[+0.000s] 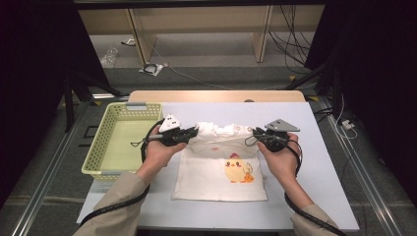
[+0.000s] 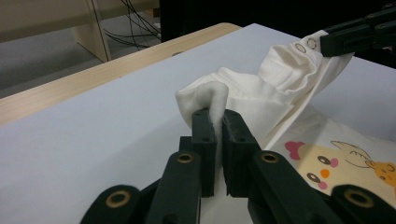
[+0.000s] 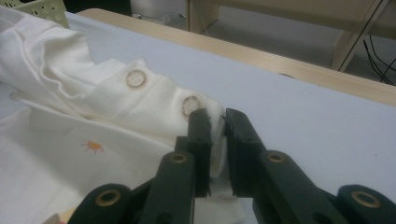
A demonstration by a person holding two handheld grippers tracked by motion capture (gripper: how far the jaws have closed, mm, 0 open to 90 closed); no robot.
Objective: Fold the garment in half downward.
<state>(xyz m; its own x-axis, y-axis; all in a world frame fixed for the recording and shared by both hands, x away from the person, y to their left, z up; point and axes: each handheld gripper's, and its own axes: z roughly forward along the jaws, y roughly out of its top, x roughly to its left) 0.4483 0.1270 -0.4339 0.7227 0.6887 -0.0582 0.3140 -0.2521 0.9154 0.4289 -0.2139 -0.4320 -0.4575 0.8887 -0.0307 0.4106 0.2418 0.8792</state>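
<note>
I am clamping my left claw (image 2: pixel 218 122) and right claw (image 3: pixel 215 122) on the white shirt's (image 1: pixel 216 172) far corners, holding both lifted off the counter (image 1: pixel 314 162) so it folds evenly.

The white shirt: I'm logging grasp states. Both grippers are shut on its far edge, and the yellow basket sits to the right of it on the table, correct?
Not quite. The high view shows the yellow basket to the left of the white shirt, beside the left gripper. The rest holds: the left gripper and the right gripper are each shut on the shirt's far edge.
</note>
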